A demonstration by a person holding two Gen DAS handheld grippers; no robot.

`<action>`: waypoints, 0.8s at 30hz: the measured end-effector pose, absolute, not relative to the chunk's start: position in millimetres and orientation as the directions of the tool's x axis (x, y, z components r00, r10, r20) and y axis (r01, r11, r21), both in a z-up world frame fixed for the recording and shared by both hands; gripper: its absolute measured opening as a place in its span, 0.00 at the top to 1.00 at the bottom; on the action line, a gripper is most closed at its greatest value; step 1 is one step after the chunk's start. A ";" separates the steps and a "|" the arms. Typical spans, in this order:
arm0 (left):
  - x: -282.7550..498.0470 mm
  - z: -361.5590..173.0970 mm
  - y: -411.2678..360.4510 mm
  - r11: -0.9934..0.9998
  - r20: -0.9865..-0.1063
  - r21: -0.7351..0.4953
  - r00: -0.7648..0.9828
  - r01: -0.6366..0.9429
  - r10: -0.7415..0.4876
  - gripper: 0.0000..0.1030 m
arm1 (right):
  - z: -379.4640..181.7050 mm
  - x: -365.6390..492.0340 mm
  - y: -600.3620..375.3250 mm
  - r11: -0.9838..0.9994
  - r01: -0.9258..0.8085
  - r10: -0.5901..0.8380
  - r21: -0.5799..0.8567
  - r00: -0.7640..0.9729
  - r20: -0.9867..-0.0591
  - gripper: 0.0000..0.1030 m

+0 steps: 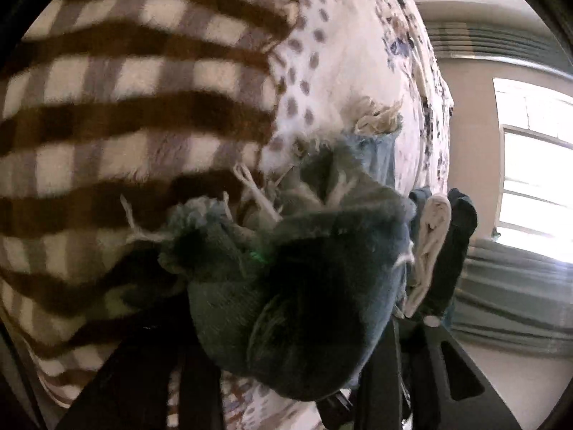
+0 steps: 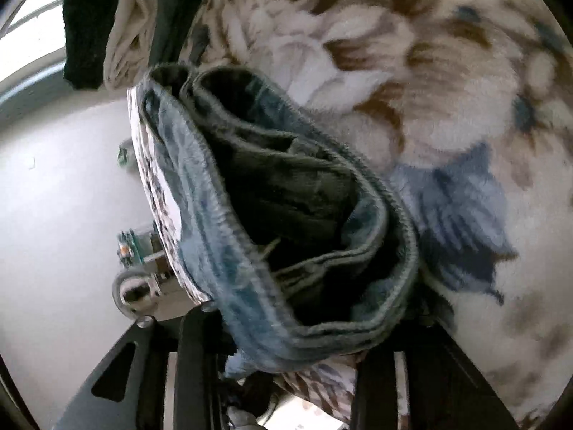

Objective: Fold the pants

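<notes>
The pants are blue denim jeans with frayed white threads at the leg ends. In the left wrist view a bunched, frayed end of the jeans fills the space between my left gripper fingers, which are shut on it, just above the bed. In the right wrist view my right gripper is shut on a folded stack of denim layers with a thick seamed edge, held over the bedspread. The fingertips of both grippers are hidden by the cloth.
The bed carries a brown and white checked blanket and a white floral bedspread. Folded dark and white clothes lie at the bed's edge. A window and a pale wall lie beyond.
</notes>
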State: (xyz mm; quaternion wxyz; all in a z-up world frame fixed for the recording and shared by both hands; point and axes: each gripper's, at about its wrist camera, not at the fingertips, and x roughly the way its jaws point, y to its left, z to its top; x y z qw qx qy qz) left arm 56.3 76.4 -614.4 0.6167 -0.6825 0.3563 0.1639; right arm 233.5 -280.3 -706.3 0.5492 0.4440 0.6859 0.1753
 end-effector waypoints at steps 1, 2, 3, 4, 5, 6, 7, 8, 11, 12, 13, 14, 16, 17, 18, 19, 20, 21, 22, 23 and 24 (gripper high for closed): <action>53.1 -619.4 75.2 -0.007 -0.646 -0.735 0.704 -0.678 -0.293 0.50 | -708.1 235.0 -277.4 0.549 0.417 0.803 0.725 -0.022 -0.595 0.41; 54.1 -623.6 73.3 -0.024 -0.634 -0.741 0.711 -0.671 -0.304 0.43 | -711.0 236.0 -273.6 0.542 0.424 0.812 0.726 -0.039 -0.583 0.36; 57.8 -626.4 71.8 -0.025 -0.634 -0.740 0.710 -0.672 -0.307 0.42 | -714.0 235.5 -270.3 0.528 0.431 0.822 0.732 -0.044 -0.568 0.35; 59.8 -628.4 71.9 -0.018 -0.644 -0.732 0.701 -0.681 -0.307 0.41 | -716.1 235.6 -266.9 0.528 0.432 0.824 0.732 -0.049 -0.565 0.35; 63.7 -630.4 73.1 -0.014 -0.653 -0.724 0.693 -0.689 -0.306 0.41 | -717.7 236.0 -264.0 0.533 0.433 0.820 0.727 -0.054 -0.569 0.35; 66.4 -632.9 75.5 -0.022 -0.660 -0.718 0.690 -0.696 -0.298 0.41 | -719.7 236.6 -261.4 0.534 0.440 0.818 0.722 -0.054 -0.572 0.35; 68.8 -633.8 77.3 -0.028 -0.667 -0.713 0.689 -0.701 -0.284 0.41 | -720.9 236.6 -259.2 0.527 0.448 0.820 0.722 -0.043 -0.571 0.34; 71.6 -633.9 78.5 -0.031 -0.676 -0.704 0.684 -0.709 -0.274 0.43 | -720.8 236.3 -257.1 0.523 0.454 0.817 0.722 -0.026 -0.576 0.39; 79.9 -623.6 79.0 0.015 -0.696 -0.695 0.668 -0.718 -0.263 0.77 | -712.5 233.4 -253.0 0.553 0.448 0.783 0.703 0.009 -0.622 0.64; 81.5 -618.6 78.6 0.033 -0.684 -0.708 0.673 -0.706 -0.281 0.77 | -706.6 235.1 -252.7 0.566 0.433 0.773 0.701 0.015 -0.634 0.66; 82.3 -612.6 79.0 0.027 -0.672 -0.715 0.677 -0.698 -0.301 0.78 | -700.9 233.3 -252.3 0.570 0.425 0.770 0.703 0.023 -0.638 0.69; 83.3 -607.4 79.5 0.019 -0.665 -0.716 0.674 -0.698 -0.320 0.79 | -693.0 231.5 -250.9 0.574 0.422 0.764 0.701 0.030 -0.644 0.71; 89.4 -591.5 82.9 0.008 -0.653 -0.719 0.672 -0.695 -0.349 0.79 | -677.1 229.1 -246.3 0.574 0.423 0.759 0.701 0.047 -0.650 0.73; 94.1 -582.5 85.8 0.006 -0.648 -0.721 0.672 -0.692 -0.360 0.79 | -664.7 228.2 -243.9 0.573 0.421 0.758 0.704 0.056 -0.650 0.74; 100.3 -568.7 88.0 0.019 -0.645 -0.724 0.667 -0.689 -0.372 0.79 | -655.5 228.7 -242.1 0.572 0.418 0.757 0.706 0.063 -0.651 0.75; 104.0 -557.7 89.0 0.039 -0.652 -0.721 0.659 -0.692 -0.374 0.79 | -642.7 229.1 -240.9 0.568 0.418 0.756 0.710 0.076 -0.650 0.75; 114.9 -546.1 93.6 0.054 -0.649 -0.727 0.658 -0.685 -0.381 0.79 | -631.8 228.5 -238.9 0.563 0.420 0.757 0.712 0.086 -0.648 0.76; 123.0 -533.7 95.1 0.077 -0.647 -0.731 0.653 -0.678 -0.393 0.79 | -617.1 229.5 -237.2 0.555 0.421 0.756 0.717 0.103 -0.646 0.76; 130.0 -523.9 95.5 0.098 -0.654 -0.727 0.643 -0.679 -0.399 0.79 | -604.2 231.7 -235.9 0.551 0.424 0.754 0.719 0.117 -0.647 0.76; 136.0 -515.0 96.0 0.111 -0.649 -0.733 0.640 -0.671 -0.411 0.79 | -591.9 236.0 -235.8 0.546 0.425 0.754 0.722 0.128 -0.645 0.76; 145.7 -504.3 97.2 0.122 -0.644 -0.737 0.636 -0.665 -0.424 0.79 | -578.3 240.3 -236.2 0.541 0.426 0.751 0.726 0.143 -0.644 0.76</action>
